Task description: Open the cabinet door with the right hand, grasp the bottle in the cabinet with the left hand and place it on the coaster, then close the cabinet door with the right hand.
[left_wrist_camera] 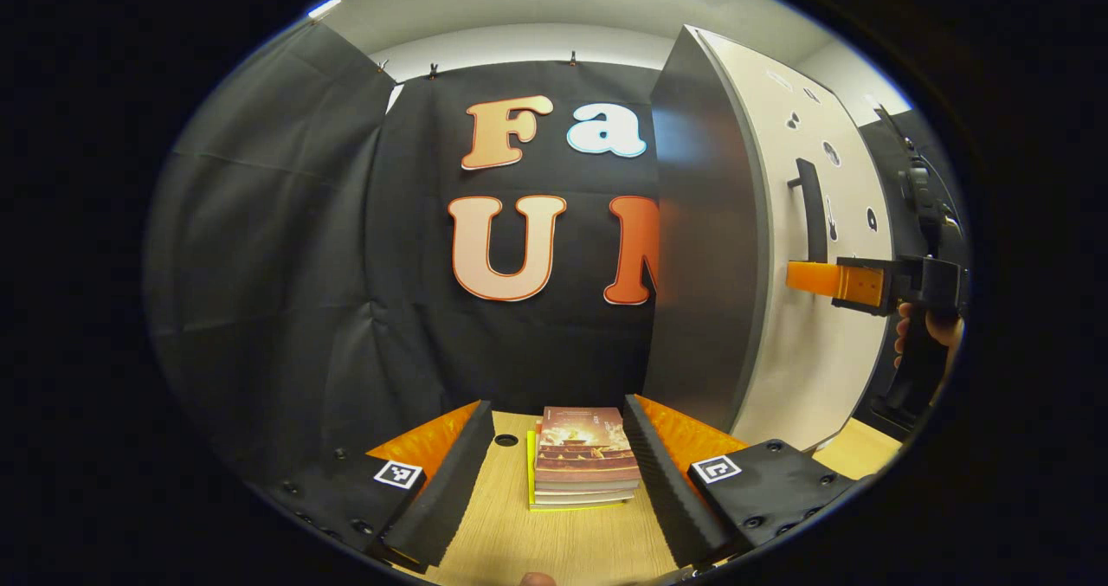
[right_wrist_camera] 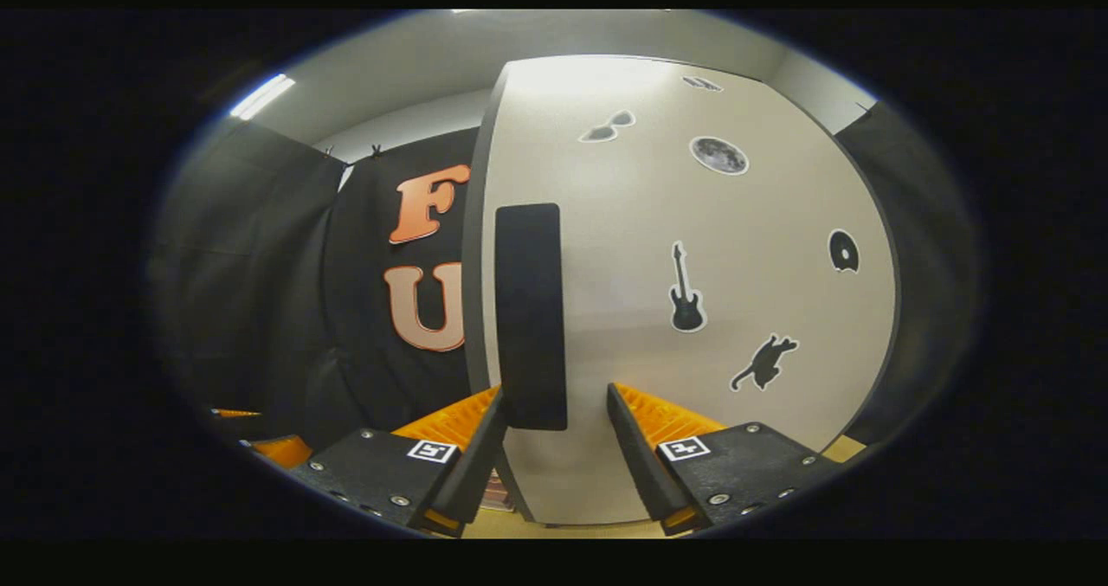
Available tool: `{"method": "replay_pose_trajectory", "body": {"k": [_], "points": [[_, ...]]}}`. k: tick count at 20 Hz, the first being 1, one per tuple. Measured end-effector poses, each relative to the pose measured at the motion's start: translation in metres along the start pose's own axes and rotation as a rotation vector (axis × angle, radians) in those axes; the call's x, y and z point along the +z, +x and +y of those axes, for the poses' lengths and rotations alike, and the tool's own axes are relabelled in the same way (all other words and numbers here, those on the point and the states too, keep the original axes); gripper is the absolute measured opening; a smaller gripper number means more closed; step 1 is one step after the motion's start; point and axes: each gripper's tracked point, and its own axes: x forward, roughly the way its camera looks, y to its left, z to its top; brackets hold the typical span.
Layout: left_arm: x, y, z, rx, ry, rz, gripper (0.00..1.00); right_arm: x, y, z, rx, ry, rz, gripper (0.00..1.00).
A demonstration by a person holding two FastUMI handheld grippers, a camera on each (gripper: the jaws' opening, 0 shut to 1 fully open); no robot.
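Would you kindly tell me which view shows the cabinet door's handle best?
The right gripper view: the handle stands large and head-on between the open jaws. The left gripper view shows the handle small, side-on.

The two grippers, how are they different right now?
The left gripper points at a stack of books on the wooden table; the right gripper faces the cabinet door. The left gripper's jaws have only the books lying between them, untouched; the right gripper's jaws sit either side of the door's dark handle, not squeezing it. Both are open.
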Motion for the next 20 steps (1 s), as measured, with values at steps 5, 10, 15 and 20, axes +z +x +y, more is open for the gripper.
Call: {"method": "replay_pose_trajectory", "body": {"k": [5, 10, 15, 20], "points": [[0.002, -0.001, 0.002, -0.017, -0.003, -0.005, 0.97, -0.001, 0.005, 0.005, -0.01, -0.011, -0.001, 0.78], [0.005, 0.0, 0.002, -0.065, 0.001, -0.007, 0.98, 0.001, -0.013, 0.02, -0.016, -0.028, 0.011, 0.83], [0.021, -0.01, 0.003, -0.052, -0.012, -0.041, 0.97, 0.009, -0.066, 0.022, -0.03, -0.084, 0.003, 0.92], [0.038, -0.034, -0.006, -0.006, -0.045, -0.059, 0.97, 0.012, -0.124, 0.003, -0.033, -0.122, -0.002, 0.94]]}}
